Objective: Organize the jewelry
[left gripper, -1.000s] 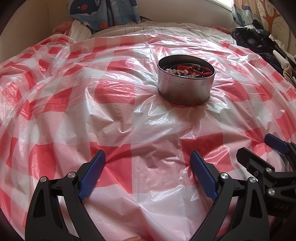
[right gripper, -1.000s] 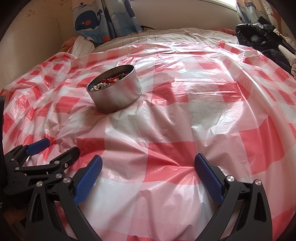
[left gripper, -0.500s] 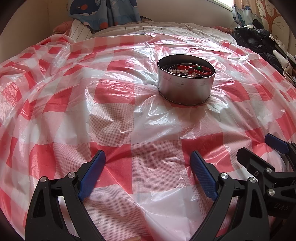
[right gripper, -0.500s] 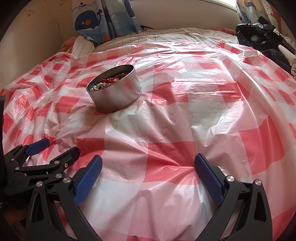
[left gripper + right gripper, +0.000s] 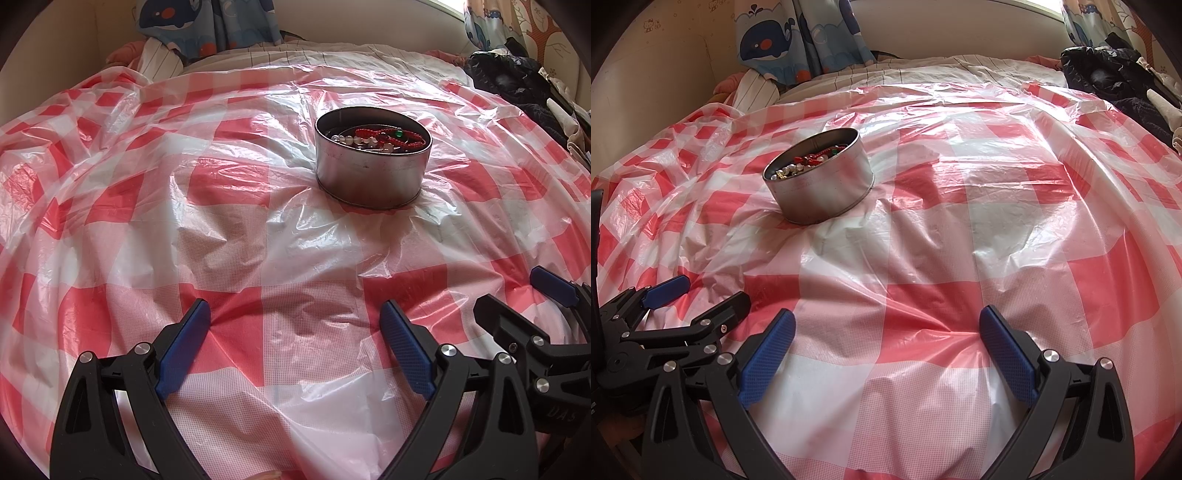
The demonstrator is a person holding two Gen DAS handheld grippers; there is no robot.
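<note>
Left wrist view: round metal tin (image 5: pixel 372 173) upright on the red-and-white checked plastic sheet (image 5: pixel 229 258) spread over the bed, ahead and a little right of the left gripper (image 5: pixel 295 343). Inside, a tangle of jewelry: red corded bracelet (image 5: pixel 388 137) with a green bead, pale bead strand (image 5: pixel 349 139) beneath it. Left gripper spread wide, nothing between the blue fingers (image 5: pixel 183 349), tips low over the sheet.

Right wrist view: same tin (image 5: pixel 820 177) up and to the left, well apart from the right gripper (image 5: pixel 886 347), likewise spread wide and empty, fingers (image 5: pixel 1006 356) just above the sheet. No jewelry visible outside the tin.

Handling, as judgement: strands light, limp and prone to snagging on one another; likely to drag neighbours out when lifted. Best taken by a loop of red cord standing proud near the rim, pinched across the cord rather than on a bead, since round beads probably slip between flat pads. Tin stiff but thin-walled and light, on slick crinkled plastic over soft bedding, so apt to slide or tip under a sideways push; steadying the wall or rim with the other gripper probably wise. Small pieces deeper in the tin too blurred to tell apart.
</note>
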